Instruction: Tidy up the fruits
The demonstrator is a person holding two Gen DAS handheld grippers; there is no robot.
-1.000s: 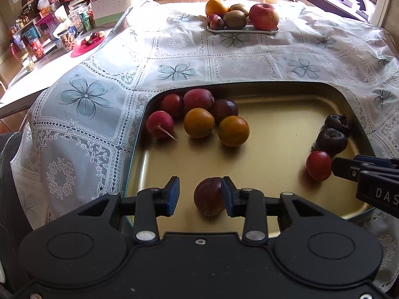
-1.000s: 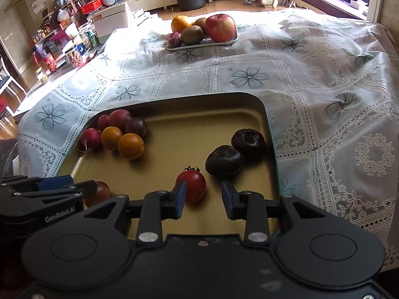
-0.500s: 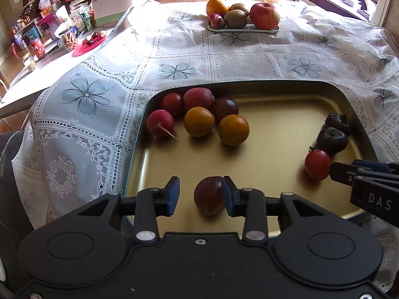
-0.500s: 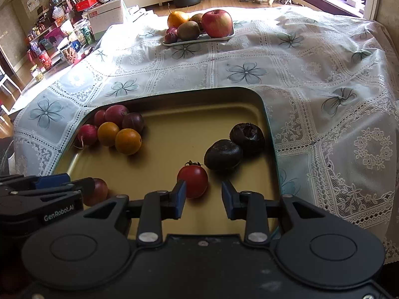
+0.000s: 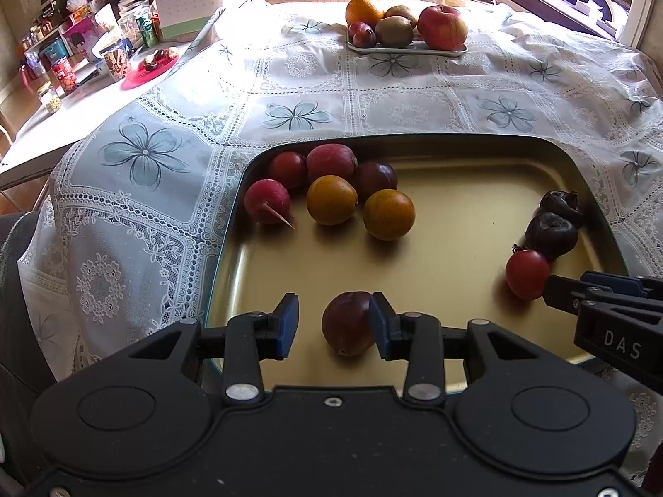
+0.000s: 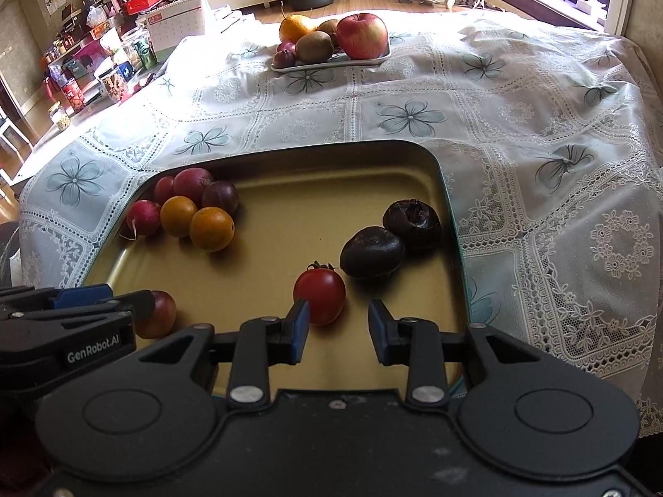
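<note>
- Fruits lie in the gold tray (image 5: 435,143) at the near edge of the desk (image 5: 298,83): a plum (image 5: 346,323) near the tray's near edge, a tomato (image 6: 319,296) toward its right edge beside two dark fruits (image 6: 373,252).
- Left gripper (image 5: 333,323) is apart; the plum sits off-centre against the right finger, so closing may roll it sideways out of the grasp.
- Right gripper (image 6: 339,325) is apart, the tomato against its left finger; the same skid threatens, nudging it into the dark fruits.
- Squeezing hard may bruise either soft fruit.
- Both grippers work close together and may collide.
</note>
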